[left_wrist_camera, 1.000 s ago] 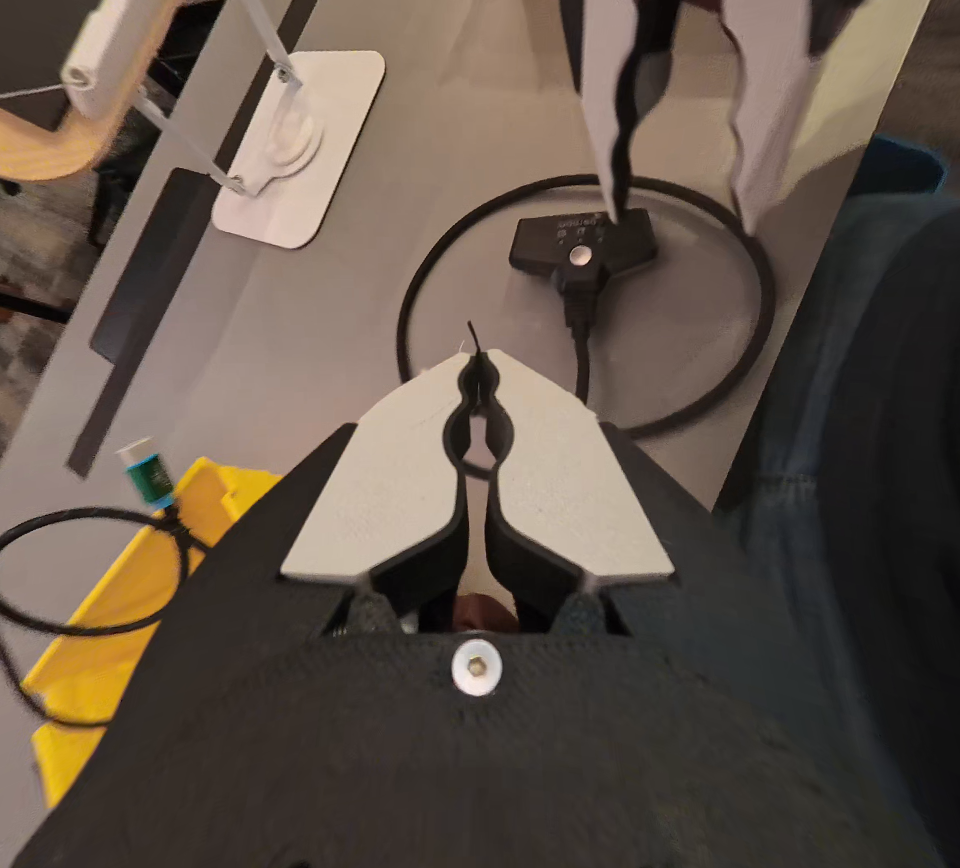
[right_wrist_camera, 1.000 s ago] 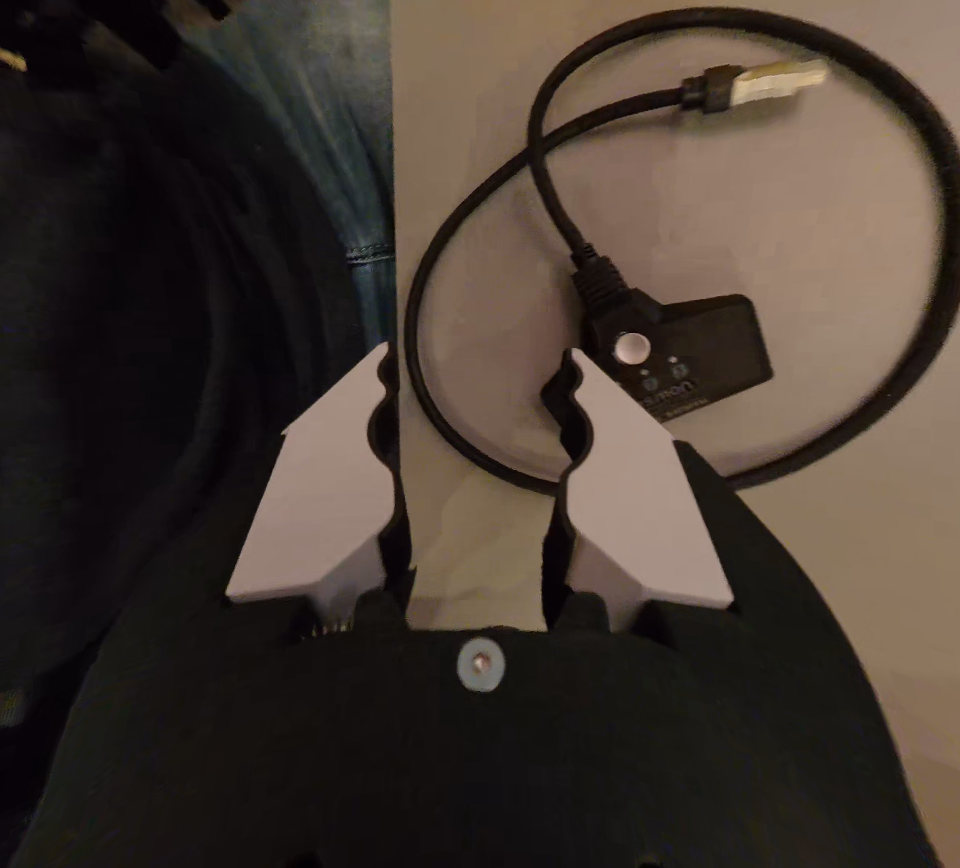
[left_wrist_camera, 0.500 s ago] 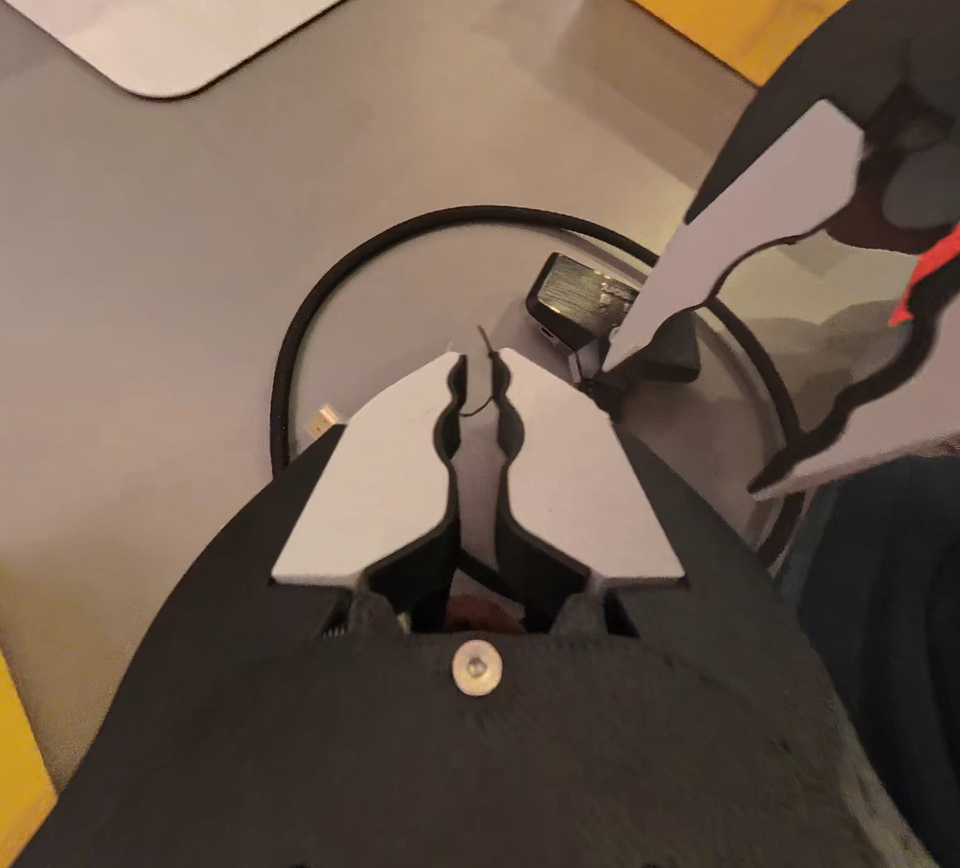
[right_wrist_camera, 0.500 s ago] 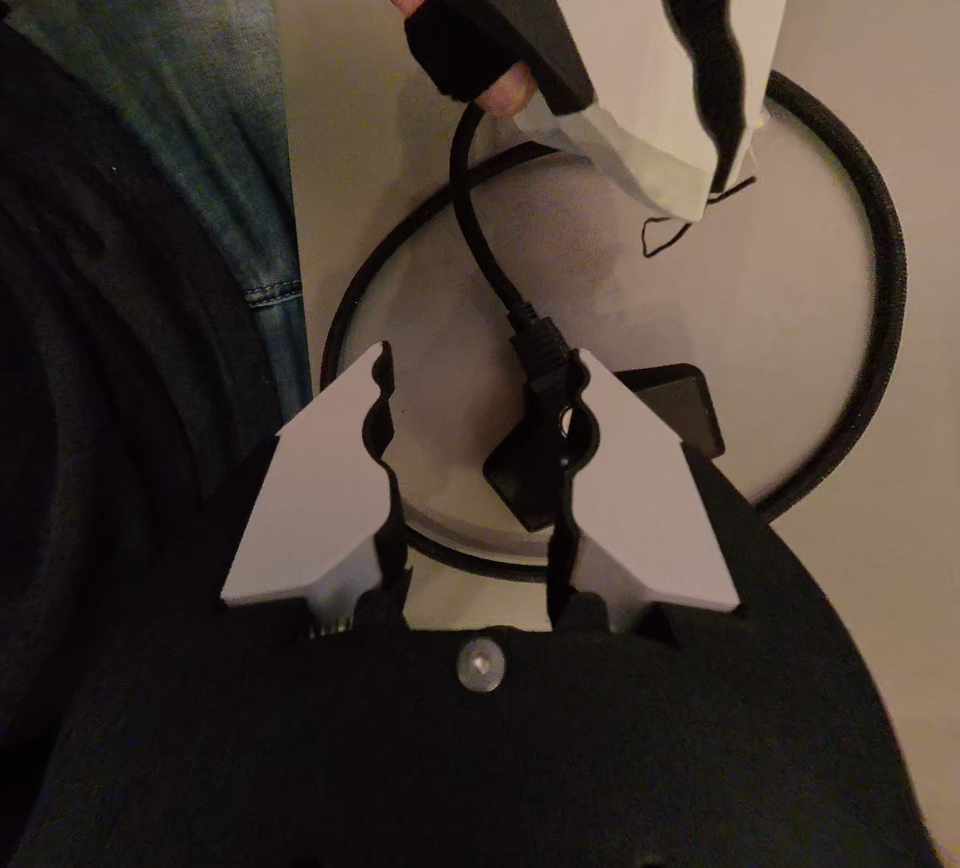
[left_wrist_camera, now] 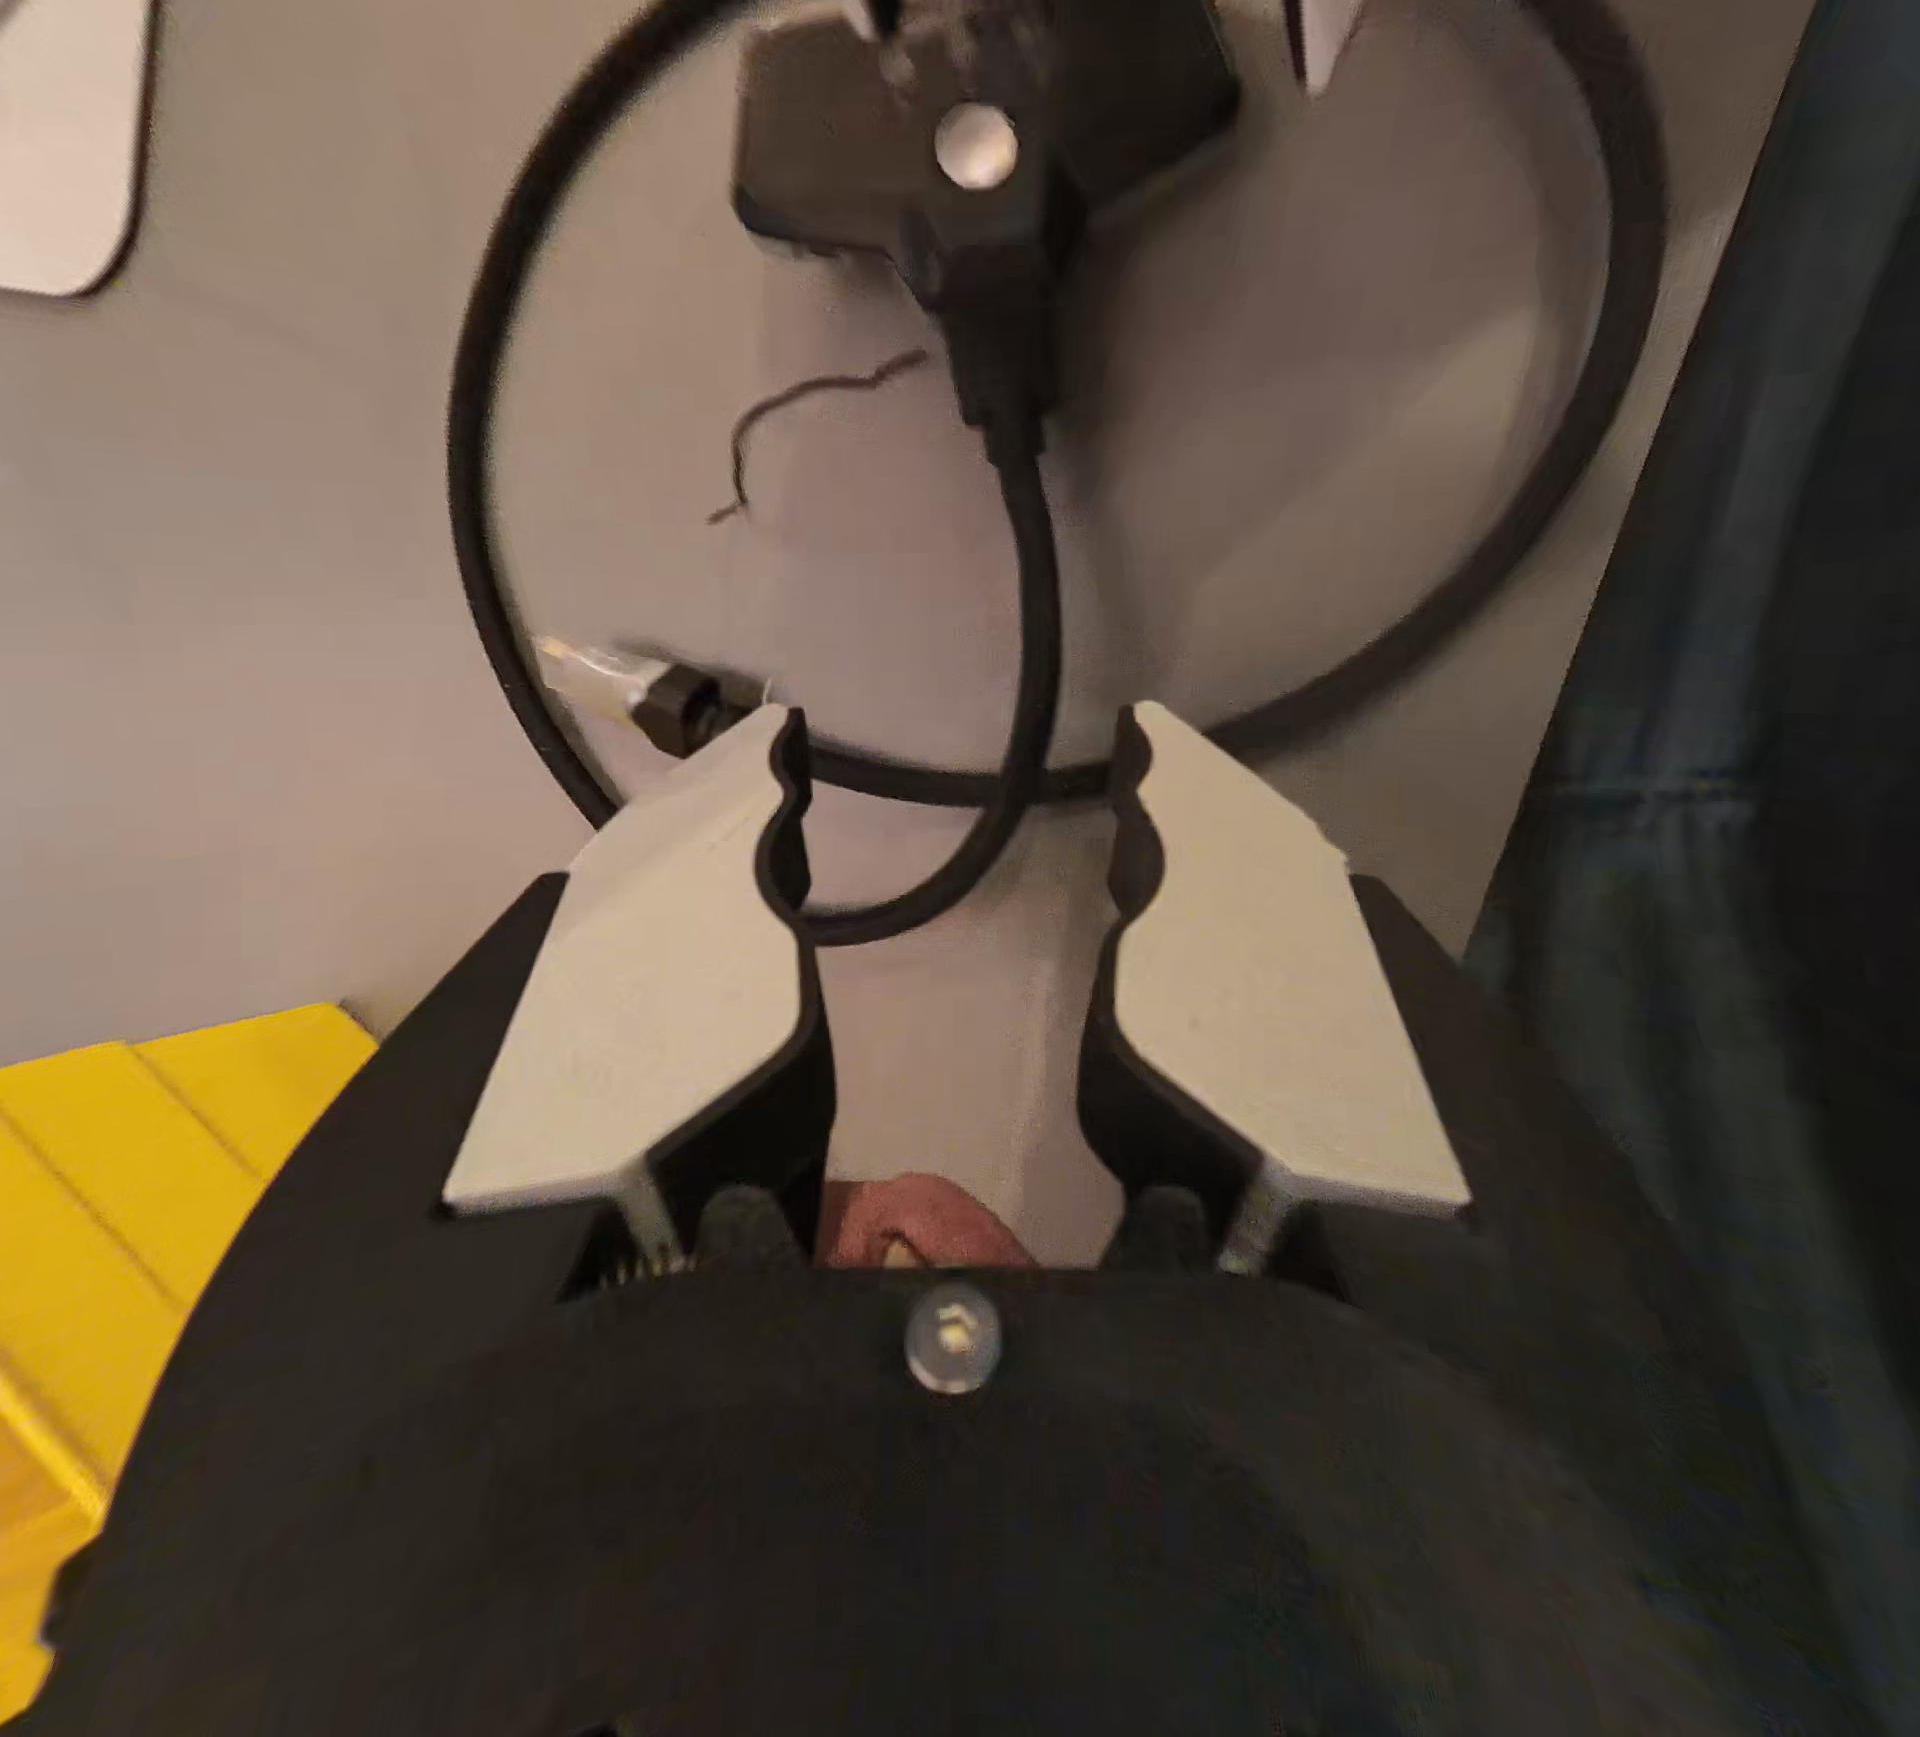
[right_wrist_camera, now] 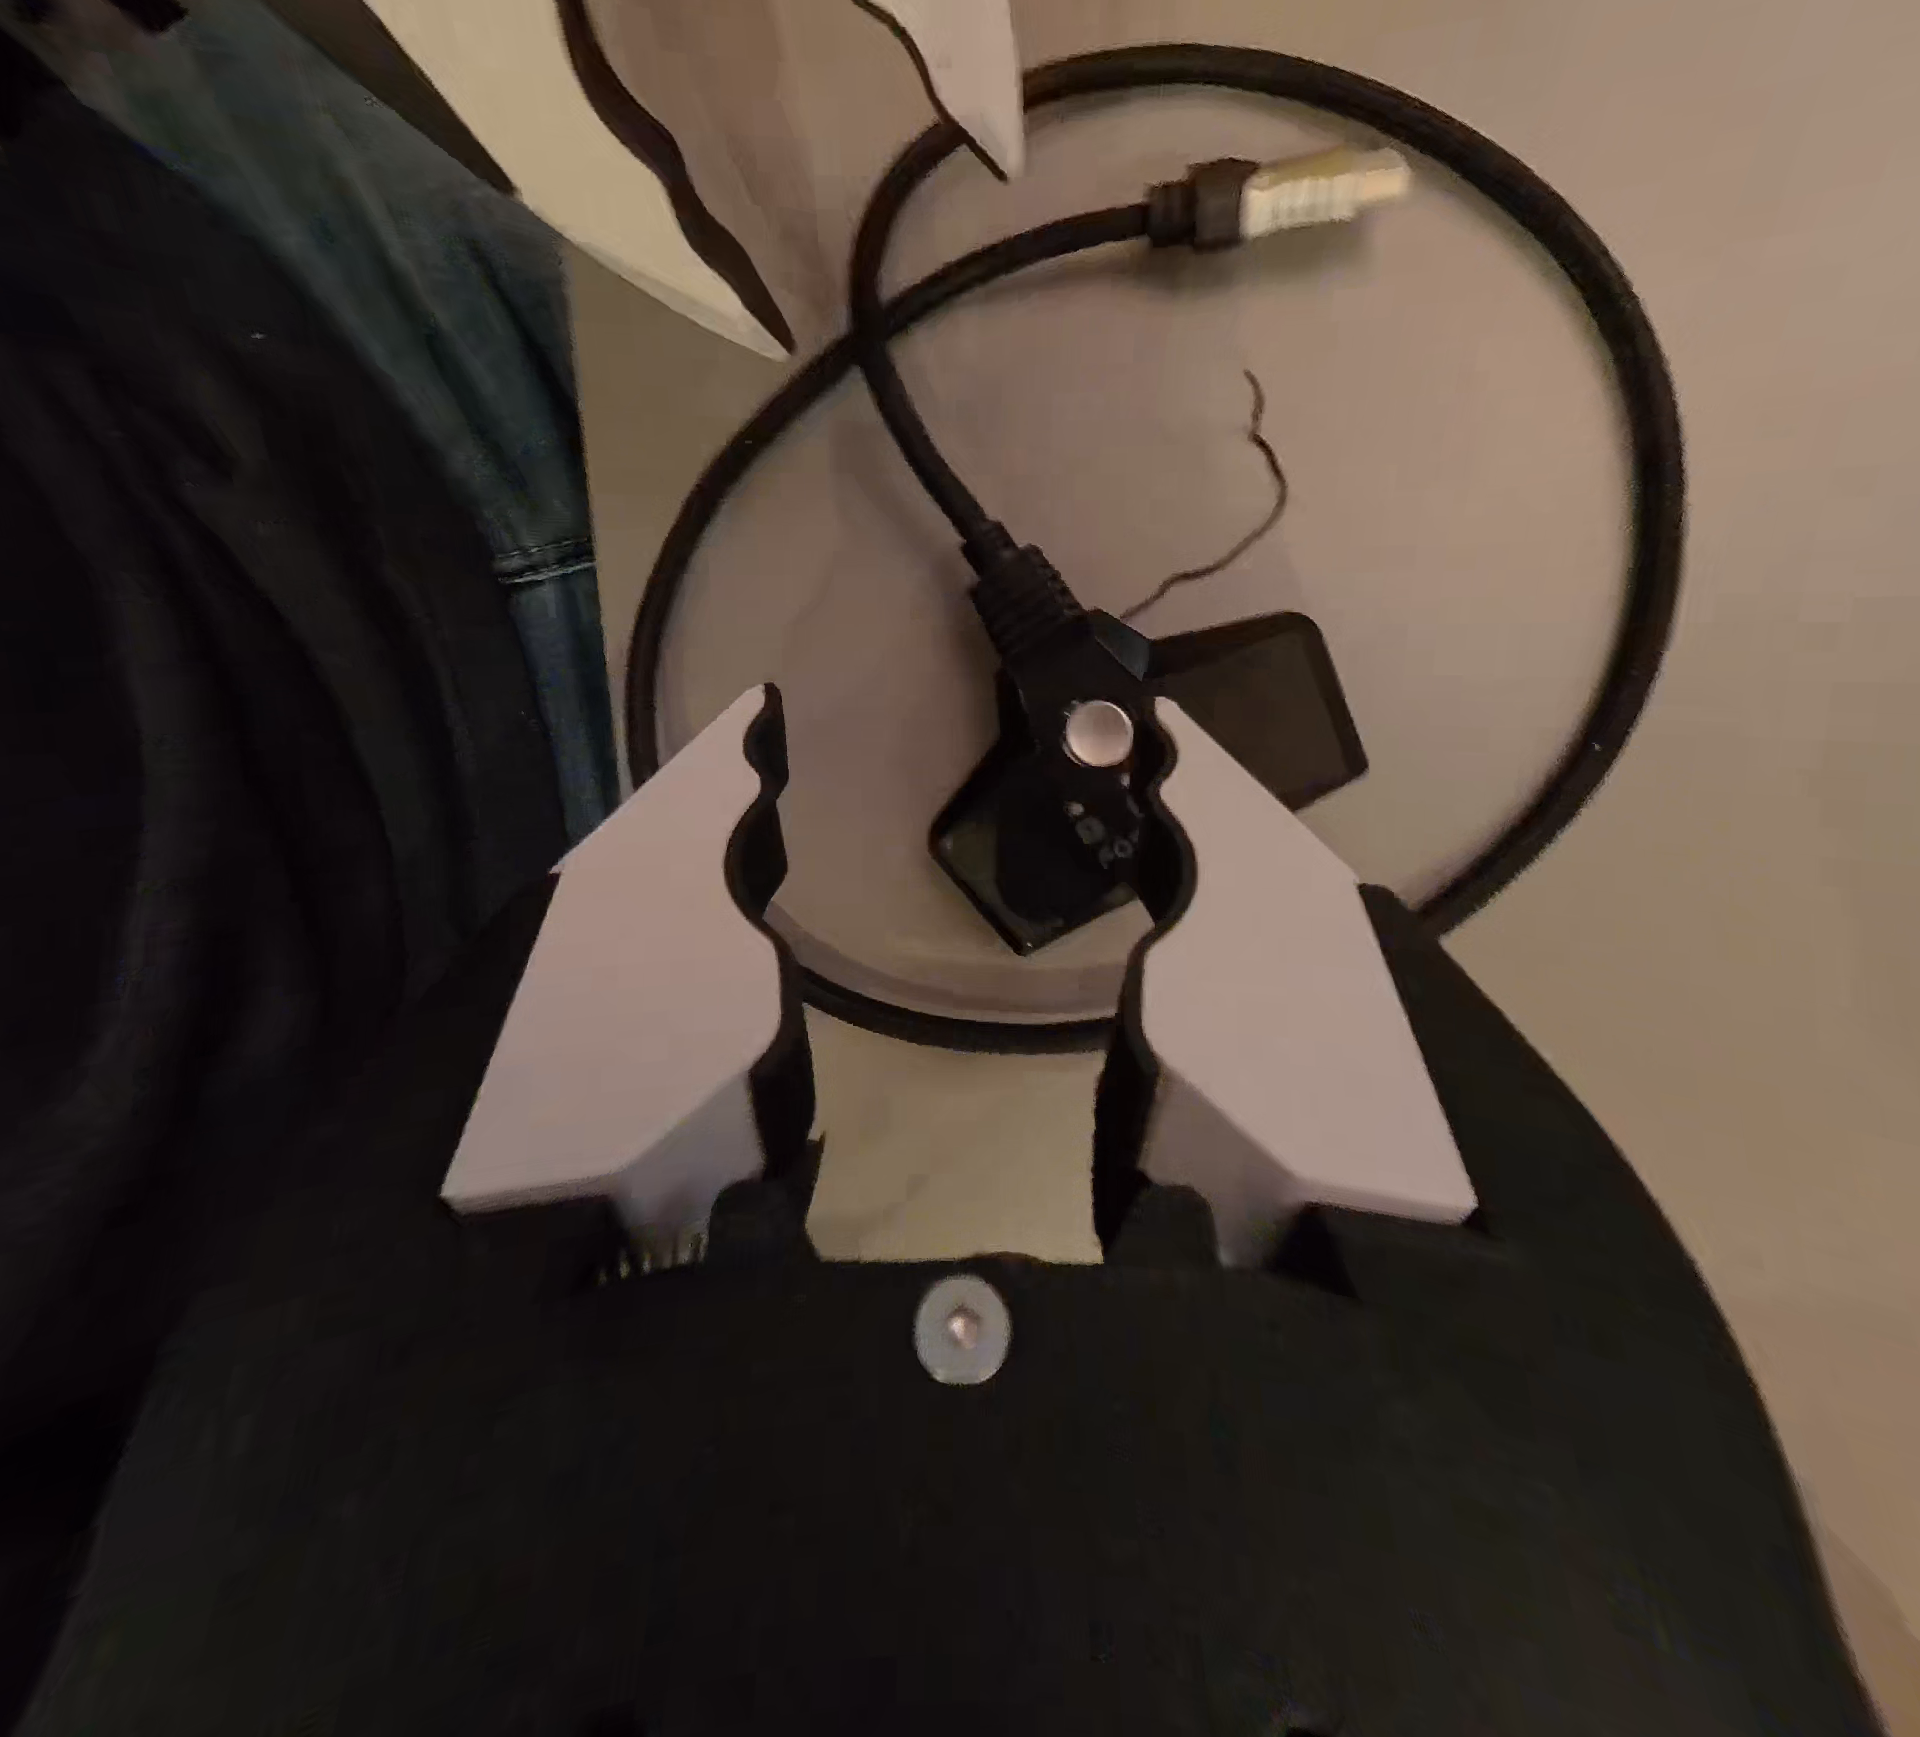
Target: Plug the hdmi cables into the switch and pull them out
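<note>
The black HDMI switch [right_wrist_camera: 1029, 856] with a silver button lies on the grey table [right_wrist_camera: 1714, 337] inside the loop of its own black cable [right_wrist_camera: 1652, 461]. The cable's loose silver plug [right_wrist_camera: 1320, 186] lies on the table, plugged into nothing. My right gripper [right_wrist_camera: 966, 711] is open over the switch, which sits between the fingers and partly under the right one. My left gripper [left_wrist_camera: 961, 731] is open and empty, above the crossing of the cable [left_wrist_camera: 1023, 607], with the plug [left_wrist_camera: 613, 674] just to its left. A thin black tie [left_wrist_camera: 800, 430] lies loose near the switch [left_wrist_camera: 831, 139].
A yellow bin [left_wrist_camera: 156, 1168] stands at the lower left of the left wrist view. A white flat stand base [left_wrist_camera: 62, 77] lies at the upper left. The table edge and a person's jeans [left_wrist_camera: 1714, 752] run along the right. My left tips are roughly 8 cm from the plug [left_wrist_camera: 613, 674]. Seen from the right wrist view [right_wrist_camera: 1309, 182] as well.
My left gripper opened and let the thin black tie drop onto the table, then drew back from the switch. My right gripper stayed open above the switch.
</note>
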A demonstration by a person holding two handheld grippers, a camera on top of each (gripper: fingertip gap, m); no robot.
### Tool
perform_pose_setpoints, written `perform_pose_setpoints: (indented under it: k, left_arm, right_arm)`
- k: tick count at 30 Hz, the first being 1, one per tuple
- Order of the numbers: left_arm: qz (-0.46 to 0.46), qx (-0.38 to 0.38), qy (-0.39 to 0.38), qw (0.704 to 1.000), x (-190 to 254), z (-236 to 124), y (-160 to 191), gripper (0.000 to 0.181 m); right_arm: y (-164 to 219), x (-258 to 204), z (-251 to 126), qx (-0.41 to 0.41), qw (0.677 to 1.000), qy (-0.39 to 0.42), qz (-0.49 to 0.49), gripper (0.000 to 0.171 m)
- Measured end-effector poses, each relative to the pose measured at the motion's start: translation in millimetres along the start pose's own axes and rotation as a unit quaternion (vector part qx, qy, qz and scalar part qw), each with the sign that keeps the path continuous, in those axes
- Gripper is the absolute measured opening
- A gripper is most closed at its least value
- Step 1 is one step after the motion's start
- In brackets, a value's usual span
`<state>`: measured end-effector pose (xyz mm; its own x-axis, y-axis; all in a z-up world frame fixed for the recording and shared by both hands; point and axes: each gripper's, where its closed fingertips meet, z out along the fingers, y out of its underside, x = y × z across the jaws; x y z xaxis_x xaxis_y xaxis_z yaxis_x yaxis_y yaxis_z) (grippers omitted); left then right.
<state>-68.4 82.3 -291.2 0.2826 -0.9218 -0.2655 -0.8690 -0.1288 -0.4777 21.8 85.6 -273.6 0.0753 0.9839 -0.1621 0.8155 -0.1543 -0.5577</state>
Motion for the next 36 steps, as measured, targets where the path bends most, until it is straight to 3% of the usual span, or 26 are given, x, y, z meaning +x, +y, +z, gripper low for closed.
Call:
perform_pose_setpoints:
  k: [4,7,12,13,18,23,28,36]
  left_arm:
    - [0.028,-0.02,-0.021,0.999,5,3,8,0.06]
    - [-0.031,0.008,-0.043,0.999,-16,-2,5,0.055]
    - [-0.147,0.003,-0.057,0.988,-38,17,17,0.049]
    - [-0.162,0.001,-0.065,0.985,-41,22,18,0.047]
    - [-0.206,-0.036,-0.077,0.975,-45,40,26,0.053]
    - [-0.205,-0.046,-0.108,0.972,-51,45,28,0.018]
    - [-0.213,-0.033,-0.131,0.968,-59,46,26,0.013]
    - [-0.238,0.058,-0.2,0.949,-95,3,3,0.01]
  right_arm:
    - [-13,-9,26,-0.044,0.995,0.006,-0.089,0.067]
    - [-13,2,48,-0.1,0.989,0.026,-0.11,0.065]
    - [-6,6,71,-0.121,0.989,-0.01,-0.082,0.034]
    - [-6,7,71,-0.114,0.991,-0.015,-0.073,0.017]
    - [0,2,68,-0.102,0.991,-0.036,-0.077,0.012]
    - [1,-8,64,-0.092,0.991,-0.058,-0.08,0.01]
    - [-4,-11,52,-0.07,0.992,-0.049,-0.09,0.01]
    - [-24,-36,7,-0.03,0.99,-0.046,-0.126,0.01]
